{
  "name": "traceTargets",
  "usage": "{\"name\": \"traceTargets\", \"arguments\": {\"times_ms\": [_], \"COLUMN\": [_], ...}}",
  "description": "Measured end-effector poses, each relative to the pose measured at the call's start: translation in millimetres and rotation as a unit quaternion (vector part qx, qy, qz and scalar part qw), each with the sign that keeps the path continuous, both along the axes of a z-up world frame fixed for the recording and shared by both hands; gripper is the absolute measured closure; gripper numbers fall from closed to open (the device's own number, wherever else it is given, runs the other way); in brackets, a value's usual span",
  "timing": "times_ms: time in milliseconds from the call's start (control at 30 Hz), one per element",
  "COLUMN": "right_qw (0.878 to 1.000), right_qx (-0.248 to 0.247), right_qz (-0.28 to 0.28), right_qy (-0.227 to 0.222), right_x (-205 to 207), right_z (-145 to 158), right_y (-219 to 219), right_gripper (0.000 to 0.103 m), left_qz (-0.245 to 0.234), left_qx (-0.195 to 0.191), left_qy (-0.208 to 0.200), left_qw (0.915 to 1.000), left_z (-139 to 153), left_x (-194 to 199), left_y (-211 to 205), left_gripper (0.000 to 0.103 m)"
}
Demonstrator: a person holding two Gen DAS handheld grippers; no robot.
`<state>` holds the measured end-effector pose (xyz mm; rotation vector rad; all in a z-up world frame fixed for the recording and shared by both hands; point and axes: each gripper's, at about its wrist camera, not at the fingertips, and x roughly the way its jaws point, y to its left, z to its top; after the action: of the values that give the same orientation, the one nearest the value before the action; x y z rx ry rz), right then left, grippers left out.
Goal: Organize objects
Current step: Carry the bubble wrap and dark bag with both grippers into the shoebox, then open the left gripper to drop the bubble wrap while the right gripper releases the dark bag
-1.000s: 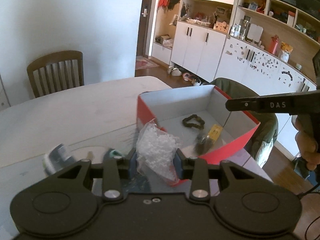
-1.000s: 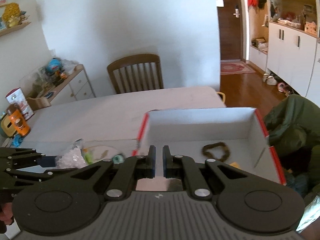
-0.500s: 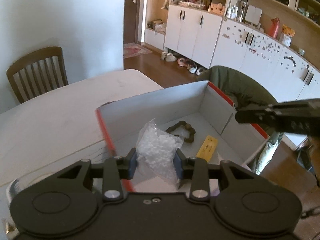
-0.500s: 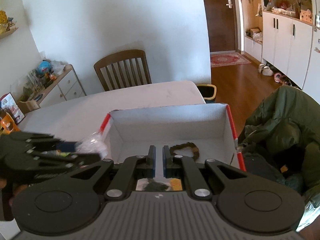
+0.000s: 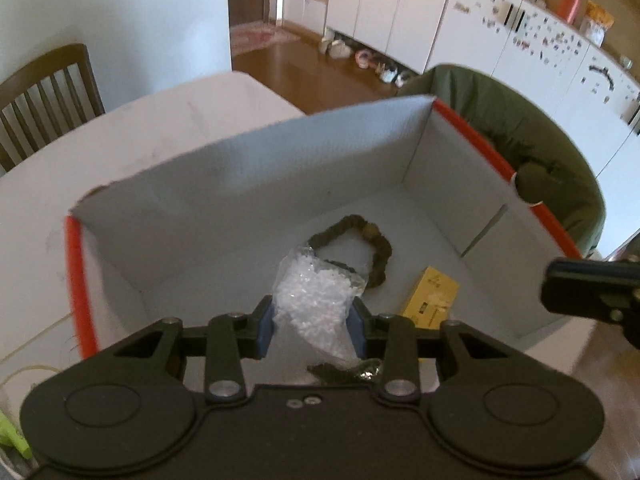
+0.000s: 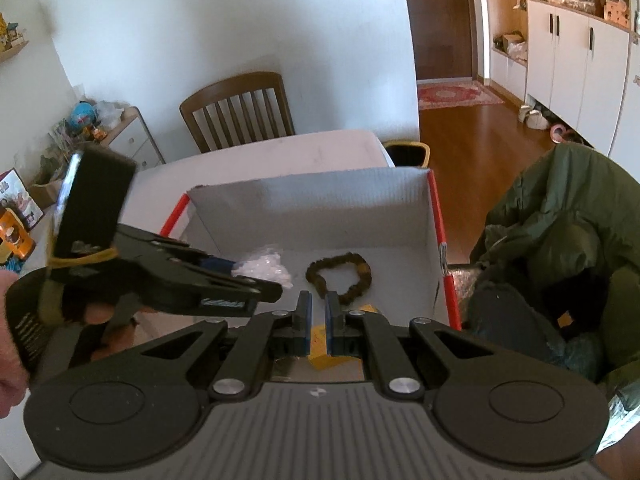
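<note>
Over the pale table's red-rimmed white cardboard box (image 5: 472,184), centre frame, left gripper (image 5: 312,320) clamps a clear bag of white pellets (image 5: 316,300) directly above its floor.

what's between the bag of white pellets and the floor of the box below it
Nothing visible. The left tongs hold the bag over the open box; the brown scrunchie and yellow packet lie off to the side.

White walls (image 6: 200,20), wooden chair (image 6: 240,108), wood floor (image 6: 480,132)
</note>
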<state>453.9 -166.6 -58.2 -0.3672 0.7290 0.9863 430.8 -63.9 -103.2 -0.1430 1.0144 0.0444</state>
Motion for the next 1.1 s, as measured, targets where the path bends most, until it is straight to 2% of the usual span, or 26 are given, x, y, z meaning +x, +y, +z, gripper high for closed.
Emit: {"name": "traceTargets", "arguments": {"times_ms": [367, 633, 800, 1100], "right_qw": [1.0, 1.0, 1.0, 1.0], "right_qx": [-0.005, -0.002, -0.002, 0.002], "right_qz": [0.003, 0.007, 0.009, 0.014], "right_qy": [0.01, 0.015, 0.015, 0.019], "right_x": [11, 12, 11, 7], "right_z": [-4, -3, -1, 2], "right_y": [-3, -4, -6, -8], "right_gripper": [0.097, 0.097, 0.097, 0.097], "left_qz": [0.012, 0.019, 0.029, 0.045], "left_qx": [-0.016, -0.02, -0.014, -0.031], "left_qy": [0.096, 0.123, 0.108, 0.051], "left_qw": [0.9951, 0.992, 0.9936, 0.9972], "left_z": [-28, -34, -26, 7], "left_x": [21, 27, 25, 1], "left_y": [4, 6, 4, 9], "left_gripper": [0.066, 0.061, 0.043, 0.041]}}
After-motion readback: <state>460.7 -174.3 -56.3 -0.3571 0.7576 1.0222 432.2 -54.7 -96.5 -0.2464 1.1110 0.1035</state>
